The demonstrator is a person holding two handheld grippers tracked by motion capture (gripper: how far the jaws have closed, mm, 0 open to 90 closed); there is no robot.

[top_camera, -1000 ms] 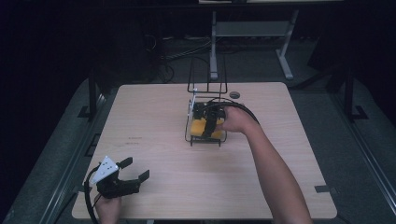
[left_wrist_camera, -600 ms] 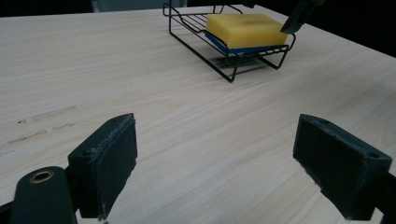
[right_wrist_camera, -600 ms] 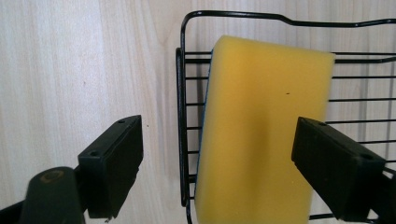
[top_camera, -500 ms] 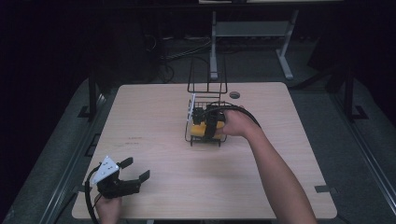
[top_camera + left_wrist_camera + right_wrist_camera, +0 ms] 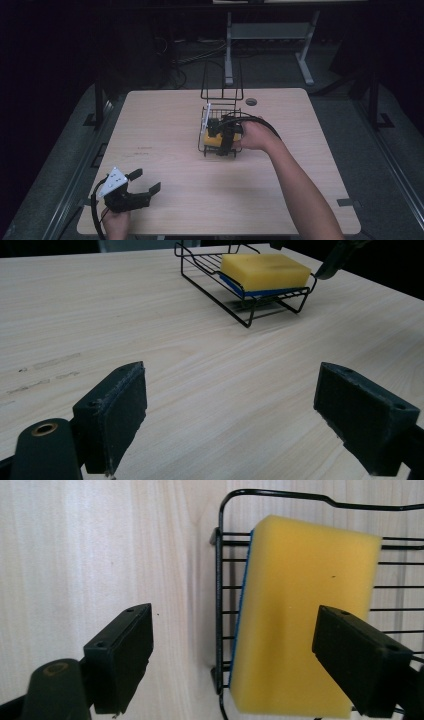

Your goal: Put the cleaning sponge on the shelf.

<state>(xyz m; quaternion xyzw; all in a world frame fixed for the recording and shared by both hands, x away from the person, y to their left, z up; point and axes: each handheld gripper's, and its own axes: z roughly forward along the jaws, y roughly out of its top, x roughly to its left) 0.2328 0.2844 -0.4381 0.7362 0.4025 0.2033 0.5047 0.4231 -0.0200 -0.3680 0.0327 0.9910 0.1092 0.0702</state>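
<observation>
On the pale wooden surface (image 5: 165, 130) the yellow sponge (image 5: 300, 625) lies in the black wire rack (image 5: 220, 131), my right gripper (image 5: 226, 136) above it, jaws apart and straddling the rack's edge, so I judge centring comes next, while my left gripper (image 5: 139, 187) idles open near the front edge.

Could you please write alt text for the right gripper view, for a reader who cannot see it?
A yellow sponge with a blue underside lies in a black wire rack on a pale wooden table, seen from directly above. The right gripper hangs open over the rack's edge, one jaw above the table and one above the sponge.
</observation>
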